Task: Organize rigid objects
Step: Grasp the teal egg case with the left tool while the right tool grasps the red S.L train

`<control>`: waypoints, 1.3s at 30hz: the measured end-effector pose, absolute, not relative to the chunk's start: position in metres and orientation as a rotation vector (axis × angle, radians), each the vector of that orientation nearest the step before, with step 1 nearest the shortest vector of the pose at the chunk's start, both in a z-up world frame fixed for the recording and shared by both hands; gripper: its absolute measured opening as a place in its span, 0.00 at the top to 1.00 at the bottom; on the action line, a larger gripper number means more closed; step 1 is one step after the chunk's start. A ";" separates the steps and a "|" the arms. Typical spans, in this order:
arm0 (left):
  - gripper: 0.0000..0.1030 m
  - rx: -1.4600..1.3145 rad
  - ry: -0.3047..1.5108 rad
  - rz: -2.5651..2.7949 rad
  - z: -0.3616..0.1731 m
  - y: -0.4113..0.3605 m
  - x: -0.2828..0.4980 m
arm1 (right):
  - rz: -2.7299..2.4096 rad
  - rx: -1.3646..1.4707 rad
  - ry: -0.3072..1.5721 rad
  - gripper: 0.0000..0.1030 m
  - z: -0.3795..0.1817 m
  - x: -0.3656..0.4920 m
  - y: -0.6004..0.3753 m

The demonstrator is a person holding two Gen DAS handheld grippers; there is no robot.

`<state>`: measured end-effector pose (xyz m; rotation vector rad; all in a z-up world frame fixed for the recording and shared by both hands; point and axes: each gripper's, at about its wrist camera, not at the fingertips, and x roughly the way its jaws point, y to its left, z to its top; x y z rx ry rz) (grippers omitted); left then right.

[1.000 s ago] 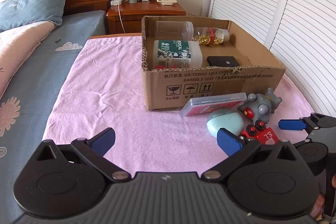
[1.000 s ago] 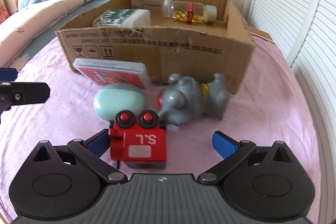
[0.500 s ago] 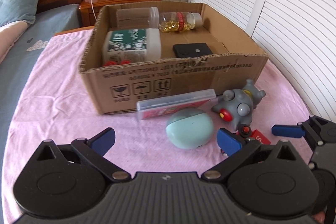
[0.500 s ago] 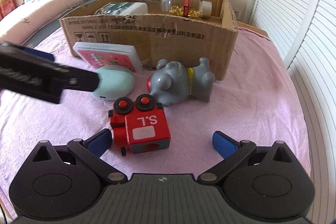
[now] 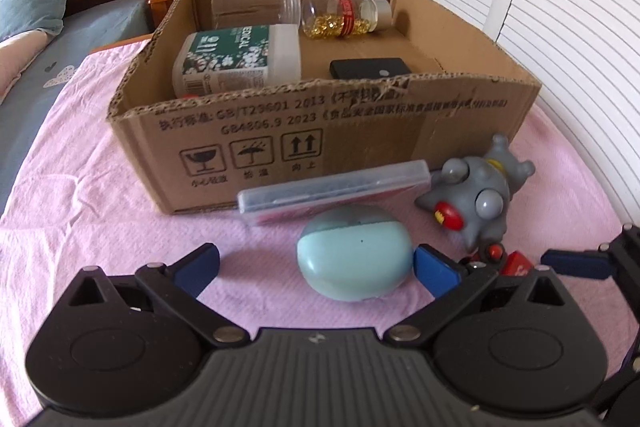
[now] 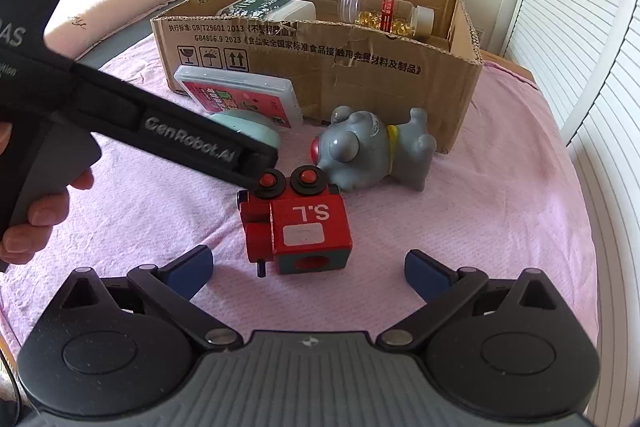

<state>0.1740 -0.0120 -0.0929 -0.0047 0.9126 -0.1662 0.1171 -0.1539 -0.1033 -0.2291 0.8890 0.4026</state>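
A: Where does the left tool stand against the cardboard box?
B: In front of the box's printed wall, low over the pink cloth. Its jaws are spread wide and hold nothing. The pale blue oval case lies between the two blue fingertips, closer to the right one, which looks to be just beside or touching the case; I cannot tell which.

A: And what else is near the box?
B: A flat clear case with a pink card inside leans at the foot of the box wall, just behind the blue case. A grey toy animal lies on its side to the right of that, also near the wall.

A: The right tool?
B: Released too, jaws wide apart. The red toy block marked S.L sits just ahead of it, between the fingertips but towards the left one, touching neither. It lies in front of the grey toy, further from the box.

A: Anything inside the box?
B: A green-labelled white bottle, a clear empty jar, a jar of yellow capsules and a small black box.
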 end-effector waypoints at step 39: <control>0.05 -0.017 0.939 0.012 -0.092 0.043 0.156 | 0.395 -0.213 0.838 0.00 -0.106 0.106 -0.158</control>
